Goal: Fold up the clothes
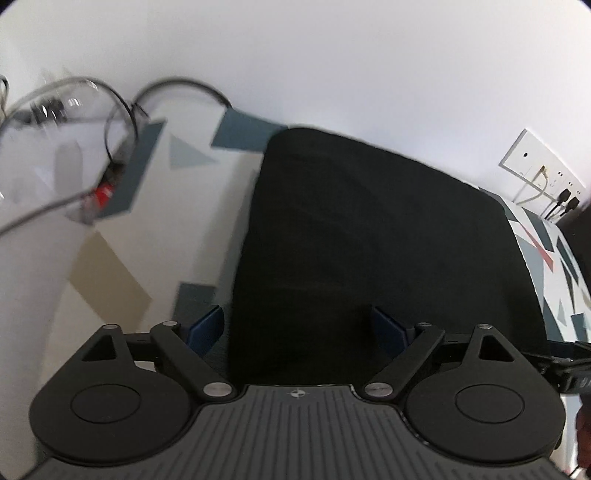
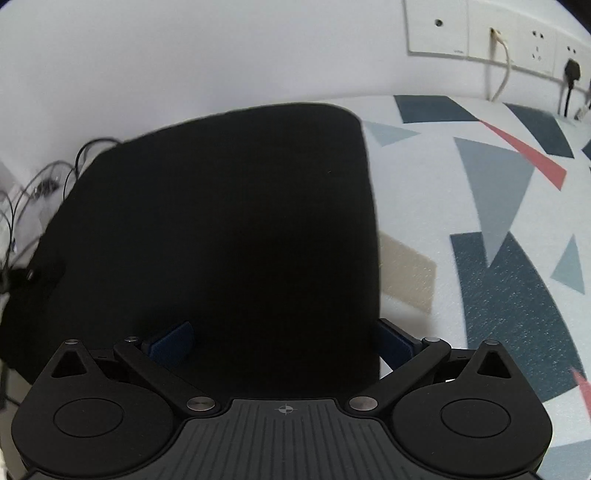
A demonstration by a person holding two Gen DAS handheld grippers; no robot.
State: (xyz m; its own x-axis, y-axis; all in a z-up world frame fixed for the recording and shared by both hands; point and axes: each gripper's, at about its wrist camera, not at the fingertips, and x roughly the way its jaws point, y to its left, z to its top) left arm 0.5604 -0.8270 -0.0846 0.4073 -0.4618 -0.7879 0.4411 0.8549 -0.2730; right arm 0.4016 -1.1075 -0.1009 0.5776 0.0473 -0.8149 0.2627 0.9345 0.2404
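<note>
A black garment (image 1: pixel 384 236) lies folded flat on a patterned cloth (image 1: pixel 122 280) against a white wall (image 1: pixel 332 55), its far edge running close along the foot of the wall and its corners rounded. The left claw (image 1: pixel 299 328) stands wide above the garment's near left edge, one blue pad (image 1: pixel 207 326) out over the cloth just left of that edge, the other pad (image 1: pixel 388 330) over the black fabric, nothing held between them. The right claw (image 2: pixel 284 341) is likewise spread wide at the near right edge (image 2: pixel 373 236) of the garment (image 2: pixel 221 221), its left pad (image 2: pixel 171 341) over the fabric and its right pad (image 2: pixel 397 345) just past the edge over the cloth (image 2: pixel 498 258); whether either claw touches the fabric cannot be told. To the right of the garment the cloth shows a broad bare stretch of grey, blue and red shapes reaching to the wall sockets (image 2: pixel 491 33), where a white cable (image 2: pixel 504 70) and a black plug (image 2: pixel 572 70) hang. To the left the bare strip is narrower and ends in a tangle of cables (image 1: pixel 110 107) near a small red object (image 1: pixel 105 192), blurred in the left view. The same cables (image 2: pixel 40 184) crowd the garment's far left corner in the right view
</note>
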